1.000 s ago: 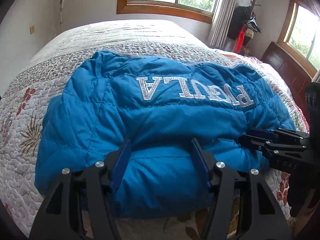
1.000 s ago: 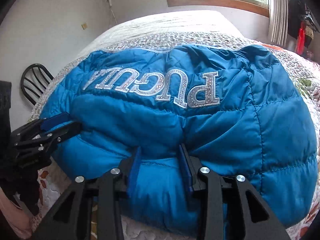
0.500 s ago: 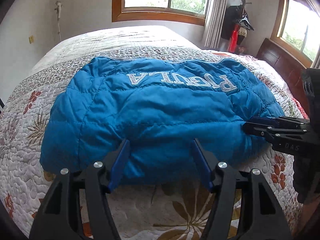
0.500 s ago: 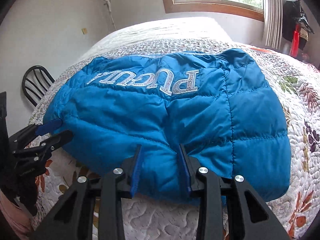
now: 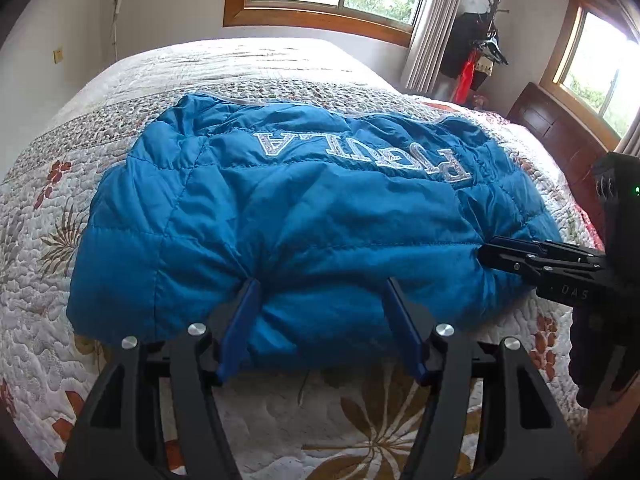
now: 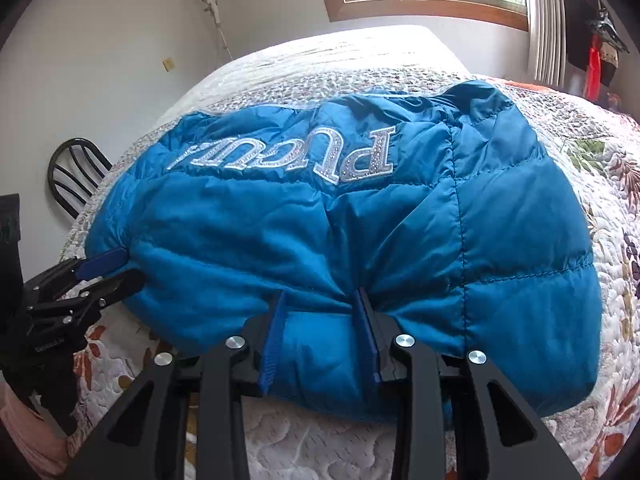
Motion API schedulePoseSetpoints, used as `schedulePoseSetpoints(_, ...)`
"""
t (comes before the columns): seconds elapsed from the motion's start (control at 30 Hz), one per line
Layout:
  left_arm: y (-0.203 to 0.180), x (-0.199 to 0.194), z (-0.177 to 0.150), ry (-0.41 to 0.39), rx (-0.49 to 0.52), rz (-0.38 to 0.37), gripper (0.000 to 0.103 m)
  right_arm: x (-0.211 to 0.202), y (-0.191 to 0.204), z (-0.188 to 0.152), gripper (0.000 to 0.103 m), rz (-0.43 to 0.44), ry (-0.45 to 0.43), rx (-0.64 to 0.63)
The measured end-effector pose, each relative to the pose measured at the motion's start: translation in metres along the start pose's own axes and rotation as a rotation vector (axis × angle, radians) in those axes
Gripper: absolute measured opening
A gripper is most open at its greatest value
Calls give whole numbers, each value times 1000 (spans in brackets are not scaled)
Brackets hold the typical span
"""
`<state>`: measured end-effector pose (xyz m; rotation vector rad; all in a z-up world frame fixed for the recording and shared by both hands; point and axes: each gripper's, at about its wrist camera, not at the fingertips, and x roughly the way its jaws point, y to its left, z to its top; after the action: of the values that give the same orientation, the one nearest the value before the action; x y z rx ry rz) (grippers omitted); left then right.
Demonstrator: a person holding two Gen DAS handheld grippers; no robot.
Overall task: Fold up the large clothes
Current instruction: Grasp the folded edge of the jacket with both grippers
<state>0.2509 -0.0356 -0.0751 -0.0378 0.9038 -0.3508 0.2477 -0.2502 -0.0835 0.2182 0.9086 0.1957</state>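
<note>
I am looking at a bed (image 5: 280, 68) that is carrying everything here, and a quilted coverlet (image 5: 360, 412) is spreading over it, white with red-brown flowers and tan leaves (the far stretch is looking paler and plainer). A blue puffer jacket (image 5: 304, 224) is lying directly on the coverlet, across the bed's width, with its silver lettering (image 5: 360, 152) facing up and reading upside down from my side. Its near hem is bunching up in folds, and the flowered coverlet is showing all around it in both views.
</note>
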Motion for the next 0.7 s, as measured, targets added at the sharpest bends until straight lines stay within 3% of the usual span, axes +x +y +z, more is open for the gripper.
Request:
schedulePoseSetpoints(0.07,7,-17,3,-17,-20,-14,67,-27,-2,2,39,12,-58,1)
schedulePoseSetpoints(0.13,20,-40,7,-65,-43,-6,76,-54,-15,5,59,27,-106,39)
schedulePoseSetpoints(0.27,61,-64,20,-85,-106,12,86,-81,-57,18,77,-8,-137,144)
schedulePoseSetpoints(0.37,97,-65,30,-65,-162,48,87,-78,-94,28,81,28,-95,221)
schedulePoseSetpoints(0.47,135,-59,36,-34,-239,31,89,-63,-127,31,84,96,-51,309)
schedulePoseSetpoints(0.7,177,-17,33,69,-362,-153,89,-20,-161,35,84,189,19,390)
